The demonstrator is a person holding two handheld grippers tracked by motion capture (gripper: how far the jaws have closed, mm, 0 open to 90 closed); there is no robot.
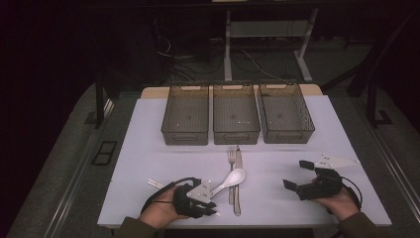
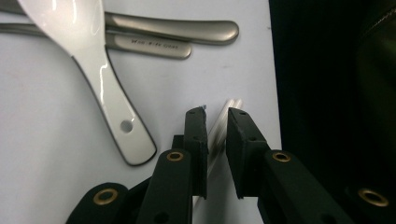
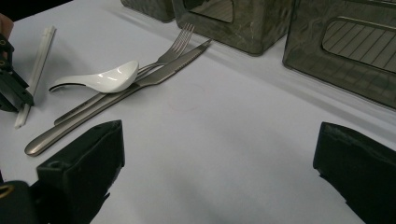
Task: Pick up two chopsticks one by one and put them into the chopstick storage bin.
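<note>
The left gripper's (image 2: 215, 122) fingers (image 2: 196, 140) stood narrowly parted around a pair of white chopsticks (image 2: 219, 122) that lay flat on the table (image 2: 46, 140) near its front edge, not yet visibly pressing on them, with the white soup spoon (image 2: 100, 70) just beside them and the fork (image 1: 231, 157) and knife (image 1: 238, 163) beyond. The right gripper (image 3: 219, 154) hovered well apart with its fingers wide open and empty, short of the three mesh baskets (image 1: 236, 120). Since the sticks were thin, slick and low, the fingers could probably pinch only one, let both slide out, or nudge them off the edge.
</note>
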